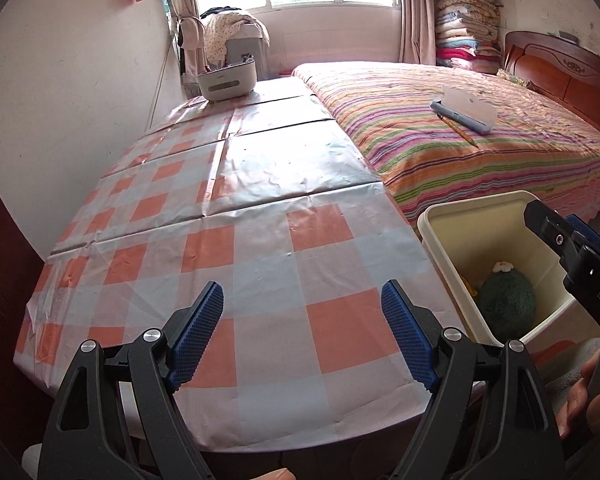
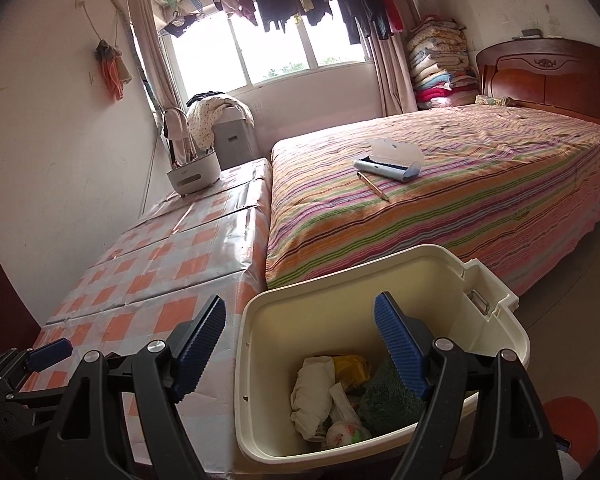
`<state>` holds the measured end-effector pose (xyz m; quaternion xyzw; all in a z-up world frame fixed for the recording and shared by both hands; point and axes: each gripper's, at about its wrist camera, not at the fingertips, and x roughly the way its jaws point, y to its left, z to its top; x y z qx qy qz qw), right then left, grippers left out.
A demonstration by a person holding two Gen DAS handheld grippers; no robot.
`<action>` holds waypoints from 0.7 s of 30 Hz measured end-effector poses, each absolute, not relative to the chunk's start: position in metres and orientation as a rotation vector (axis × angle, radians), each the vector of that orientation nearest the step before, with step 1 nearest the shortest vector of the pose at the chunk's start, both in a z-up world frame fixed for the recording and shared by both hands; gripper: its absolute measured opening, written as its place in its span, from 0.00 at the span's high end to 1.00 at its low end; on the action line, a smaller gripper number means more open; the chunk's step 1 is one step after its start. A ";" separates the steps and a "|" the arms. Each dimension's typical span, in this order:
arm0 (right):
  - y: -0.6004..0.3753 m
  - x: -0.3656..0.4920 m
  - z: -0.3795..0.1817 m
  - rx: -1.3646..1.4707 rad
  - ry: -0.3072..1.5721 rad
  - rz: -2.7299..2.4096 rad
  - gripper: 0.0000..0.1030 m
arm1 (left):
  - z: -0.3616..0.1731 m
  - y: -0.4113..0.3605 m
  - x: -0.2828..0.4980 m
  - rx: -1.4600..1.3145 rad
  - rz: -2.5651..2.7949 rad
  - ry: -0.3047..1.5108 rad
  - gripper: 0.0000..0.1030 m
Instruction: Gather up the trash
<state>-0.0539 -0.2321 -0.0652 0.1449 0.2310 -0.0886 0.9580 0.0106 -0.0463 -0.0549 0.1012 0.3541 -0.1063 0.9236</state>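
Seems to be the step between two pieces of trash, judging from the full bin and the empty tongs. In the cream plastic bin [image 2: 384, 280], standing just beside the near right corner of the table with the orange and grey checked plastic cloth [image 1: 228, 216], lie already a white crumpled cloth [image 2: 312, 392], a yellow wrapper [image 2: 352, 366], a dark green fuzzy piece [image 2: 384, 398] and a small round white ball [image 2: 342, 434].

Right tongs [image 2: 300, 340]: wide open over the bin mouth, nothing between the blue ribbed pads [image 2: 400, 348], touching nothing. Left tongs [image 1: 302, 332]: also wide open, hovering above the near edge of the table, empty, no contact with the cloth.

No loose trash visible on the table itself; only a white oval holder [image 1: 227, 80] at its far left corner. On the striped bed [image 1: 460, 152] lie a grey-blue flat case with a white lid [image 1: 462, 114] and a thin pencil [image 1: 458, 130]. Cannot tell whether these count as trash.

Next move probably calls for finding a remaining piece, reaching over it with open tongs, then closing.
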 end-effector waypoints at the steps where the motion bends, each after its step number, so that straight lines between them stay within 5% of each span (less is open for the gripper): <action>1: -0.229 -0.054 -0.065 0.284 0.468 -0.175 0.27 | -0.055 -0.042 0.011 0.198 -0.215 0.730 0.22; 21: -0.200 -0.054 -0.063 0.233 0.489 -0.136 0.27 | -0.061 -0.008 0.003 0.149 -0.207 0.743 0.22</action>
